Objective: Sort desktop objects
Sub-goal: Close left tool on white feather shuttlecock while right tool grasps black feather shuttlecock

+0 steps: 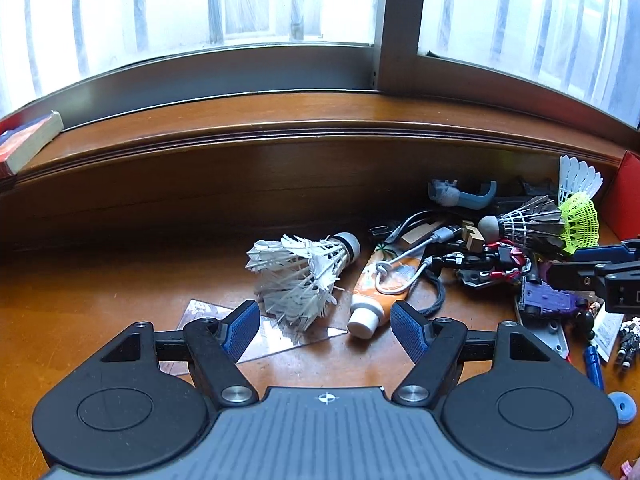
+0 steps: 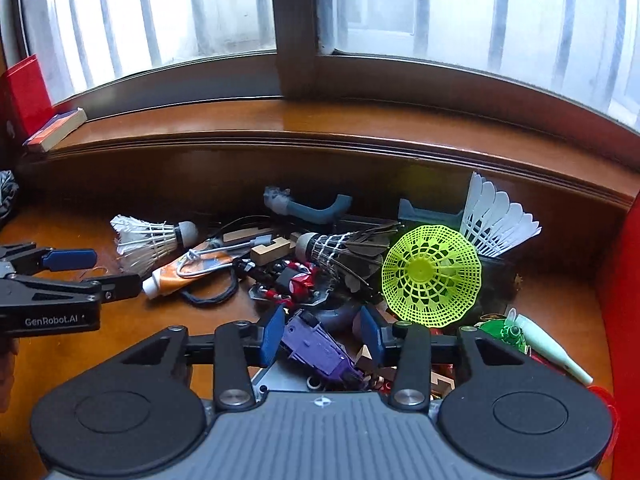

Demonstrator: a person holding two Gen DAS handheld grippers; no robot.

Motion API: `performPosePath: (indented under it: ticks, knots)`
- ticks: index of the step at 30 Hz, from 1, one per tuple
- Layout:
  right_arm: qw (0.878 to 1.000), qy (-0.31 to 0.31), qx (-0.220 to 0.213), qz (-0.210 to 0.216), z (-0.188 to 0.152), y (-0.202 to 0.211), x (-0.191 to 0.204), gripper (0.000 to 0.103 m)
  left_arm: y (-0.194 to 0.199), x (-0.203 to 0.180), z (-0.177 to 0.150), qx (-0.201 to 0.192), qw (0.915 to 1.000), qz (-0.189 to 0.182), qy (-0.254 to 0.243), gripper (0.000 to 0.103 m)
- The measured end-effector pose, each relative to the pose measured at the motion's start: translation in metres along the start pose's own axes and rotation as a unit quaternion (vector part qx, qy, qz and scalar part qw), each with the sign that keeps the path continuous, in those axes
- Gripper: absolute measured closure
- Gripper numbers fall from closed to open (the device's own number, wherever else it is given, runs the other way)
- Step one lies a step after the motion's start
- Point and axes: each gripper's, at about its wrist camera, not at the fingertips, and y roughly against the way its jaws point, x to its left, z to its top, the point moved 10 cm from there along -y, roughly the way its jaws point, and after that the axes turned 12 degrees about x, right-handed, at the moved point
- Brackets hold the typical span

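A worn white shuttlecock (image 1: 298, 276) lies on the wooden desk just beyond my open left gripper (image 1: 325, 328); it also shows in the right wrist view (image 2: 148, 240). An orange tube with a white cap (image 1: 374, 296) lies to its right under a white cable (image 1: 400, 276). My right gripper (image 2: 322, 336) is open, with its fingers on either side of a purple toy (image 2: 316, 346) in the clutter pile. A dark-feathered shuttlecock (image 2: 348, 250), a neon-yellow plastic shuttlecock (image 2: 430, 276) and a clean white shuttlecock (image 2: 496, 218) sit behind.
A raised wooden sill (image 1: 280, 120) and window run along the back. A book (image 1: 28, 140) lies on the sill at left. A red box (image 2: 624, 300) stands at right. A card (image 1: 276, 332) lies under the left gripper. A grey-blue hook (image 2: 312, 210) and black cord (image 2: 212, 292) lie in the pile.
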Motion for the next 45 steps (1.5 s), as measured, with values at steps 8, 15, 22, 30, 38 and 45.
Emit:
performPosePath:
  ticks: [8,15,22,30,38,45]
  knots:
    - [1.000,-0.020,-0.004,0.000,0.012,-0.020,-0.013,0.059,-0.015,-0.001,0.011,0.001,0.9999,-0.007,-0.009,0.034]
    - [1.000,-0.002,-0.025,-0.004,0.025,-0.028,-0.013,0.060,-0.028,-0.001,0.017,0.007,0.9998,-0.017,0.003,0.057]
    - [0.998,0.039,-0.020,-0.033,0.033,-0.028,-0.006,0.064,-0.035,-0.002,0.020,0.010,0.9997,-0.022,0.004,0.059]
    - [0.992,0.098,-0.051,-0.061,0.047,-0.001,0.007,0.063,-0.036,-0.006,0.023,0.006,0.9995,-0.032,0.002,0.070]
    - [0.995,0.094,-0.009,-0.010,0.058,-0.037,0.010,0.074,-0.040,-0.012,0.030,0.005,0.9993,-0.035,-0.015,0.090]
    - [0.996,0.087,-0.005,0.012,0.051,-0.036,0.018,0.100,-0.030,-0.014,0.031,-0.005,0.9994,-0.030,-0.015,0.096]
